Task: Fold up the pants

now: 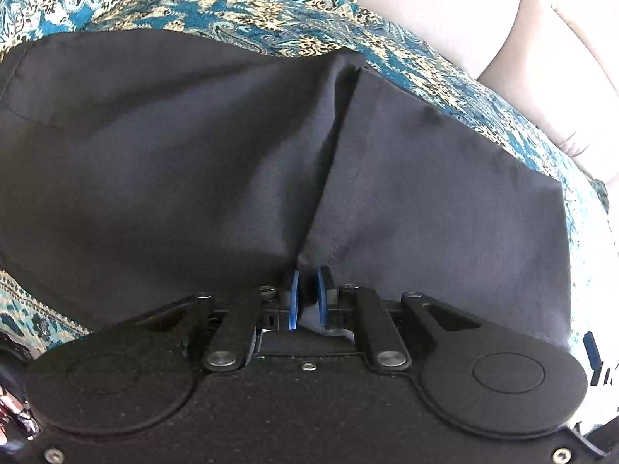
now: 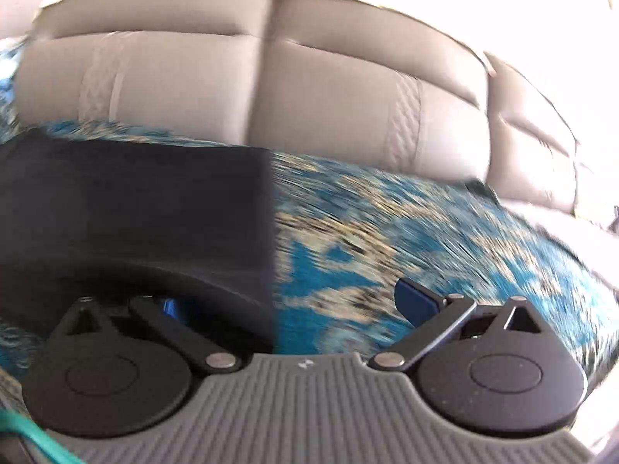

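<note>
Dark grey pants [image 1: 193,162] lie spread on a teal and gold patterned cloth [image 1: 271,11]. My left gripper [image 1: 308,297] is shut on the pants' near edge, which bunches into a ridge running away from the blue pads [image 1: 294,301]. In the right wrist view the pants [image 2: 135,208] lie at the left with a straight edge down the middle. My right gripper [image 2: 290,305] is open wide over that edge. Its right blue pad [image 2: 416,301] is above the patterned cloth [image 2: 387,232], and its left pad is mostly hidden by the pants. This view is motion-blurred.
A beige cushioned sofa back [image 2: 309,89] rises behind the patterned cloth; it also shows in the left wrist view [image 1: 483,7]. A teal cable [image 2: 35,440] crosses the lower left corner of the right wrist view.
</note>
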Available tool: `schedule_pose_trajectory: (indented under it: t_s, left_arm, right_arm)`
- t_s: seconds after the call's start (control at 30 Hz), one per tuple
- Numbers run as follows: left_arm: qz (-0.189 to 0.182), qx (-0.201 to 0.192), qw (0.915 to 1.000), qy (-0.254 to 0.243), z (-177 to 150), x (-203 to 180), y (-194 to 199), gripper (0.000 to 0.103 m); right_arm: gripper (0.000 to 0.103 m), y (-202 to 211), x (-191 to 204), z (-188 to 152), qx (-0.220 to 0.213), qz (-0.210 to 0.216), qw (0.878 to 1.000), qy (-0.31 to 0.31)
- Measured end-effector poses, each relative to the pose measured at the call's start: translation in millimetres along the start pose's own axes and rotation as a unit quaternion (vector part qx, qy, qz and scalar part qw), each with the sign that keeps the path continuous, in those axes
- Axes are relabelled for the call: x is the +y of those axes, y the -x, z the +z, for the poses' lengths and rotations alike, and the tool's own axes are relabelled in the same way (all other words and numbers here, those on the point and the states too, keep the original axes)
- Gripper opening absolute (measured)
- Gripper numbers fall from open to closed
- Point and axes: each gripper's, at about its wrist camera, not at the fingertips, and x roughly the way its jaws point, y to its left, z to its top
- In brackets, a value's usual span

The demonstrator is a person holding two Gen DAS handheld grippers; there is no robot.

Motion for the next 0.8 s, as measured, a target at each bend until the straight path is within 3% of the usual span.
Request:
schedule_pose_trajectory:
  t_s: [0.1, 0.47, 0.63, 0.73, 0.8]
  left_arm:
    - [0.002, -0.005, 0.9999, -0.012, -3, -3, 0, 0.012]
    - [0.000, -0.033, 0.9982, -0.049, -16, -4, 1, 0.015]
    - [0.017, -0.051, 0.9956, -0.076, -22, -12, 1, 0.016]
    - [0.020, -0.057, 0.9948, -0.082, -23, -14, 0, 0.017]
    - [0.020, -0.059, 0.9946, -0.083, -24, -14, 0, 0.017]
  right_arm:
    - [0.103, -4, -17, 1, 0.006, -0.001, 1.000, -0.012]
    - [0.103, -4, -29, -3, -0.007, 0.040, 0.998, 0.057]
    - [0.103, -5, -46, 10, 0.048, 0.117, 0.992, -0.020]
    - [0.103, 7, -49, 13, 0.042, 0.189, 0.980, -0.052]
    - [0.103, 18, -45, 17, 0.023, 0.216, 0.975, -0.052]
